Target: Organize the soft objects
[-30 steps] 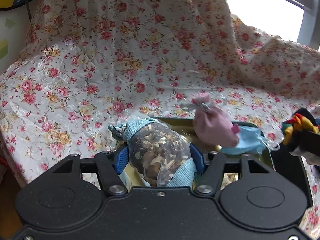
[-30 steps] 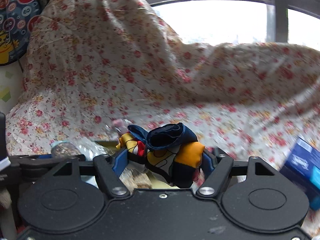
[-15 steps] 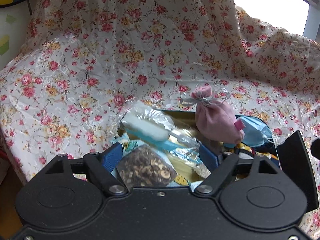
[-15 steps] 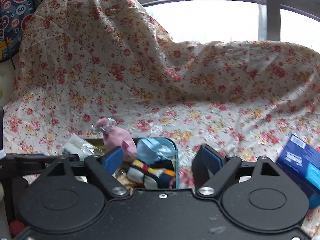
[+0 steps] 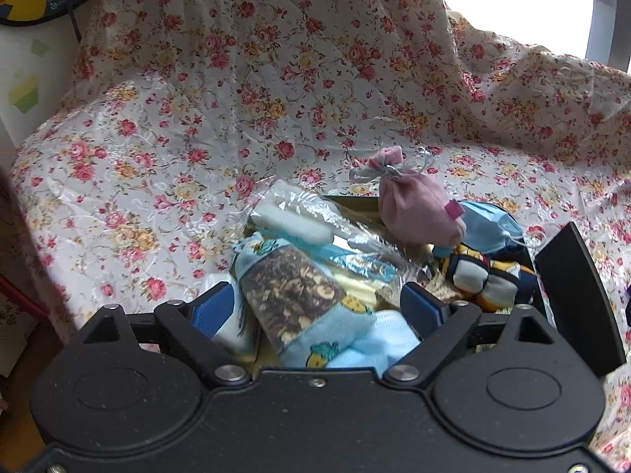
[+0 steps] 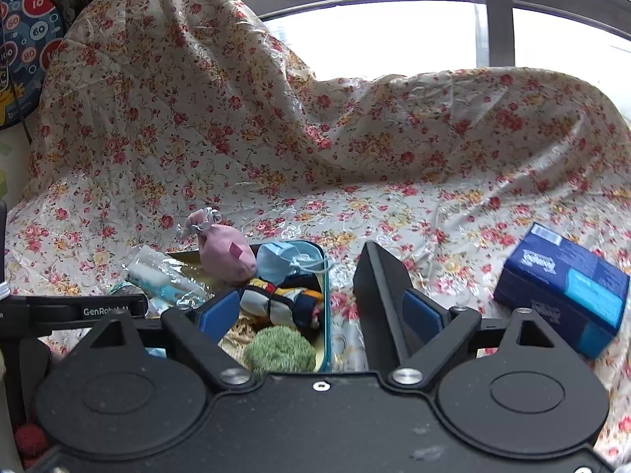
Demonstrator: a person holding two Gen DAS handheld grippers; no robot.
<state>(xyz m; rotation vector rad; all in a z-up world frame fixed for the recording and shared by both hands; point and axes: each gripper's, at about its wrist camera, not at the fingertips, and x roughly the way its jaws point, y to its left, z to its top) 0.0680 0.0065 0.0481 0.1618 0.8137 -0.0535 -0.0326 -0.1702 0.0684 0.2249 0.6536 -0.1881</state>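
A teal tin box [image 6: 325,276] on the flowered cloth holds soft items. A pink drawstring pouch [image 5: 418,213] [image 6: 226,252], a blue face mask [image 5: 487,226] [image 6: 282,262], a rolled colourful sock [image 5: 479,276] [image 6: 282,303], a blue pouch of dried bits [image 5: 292,295], a clear wrapped packet [image 5: 311,224] [image 6: 165,276] and a green fuzzy puff [image 6: 280,351] lie in it. My left gripper [image 5: 319,307] is open above the dried-bits pouch. My right gripper [image 6: 323,311] is open over the box's right rim, empty.
A dark blue tissue box [image 6: 564,287] lies on the cloth at right. A black panel [image 6: 378,295] [image 5: 575,295] stands beside the tin's right side. The flowered cloth [image 6: 355,149] rises behind. A dartboard [image 6: 23,55] hangs at far left.
My left gripper let go of the dried-bits pouch into the tin and opened. My right gripper released the colourful sock into the tin and drew back, open.
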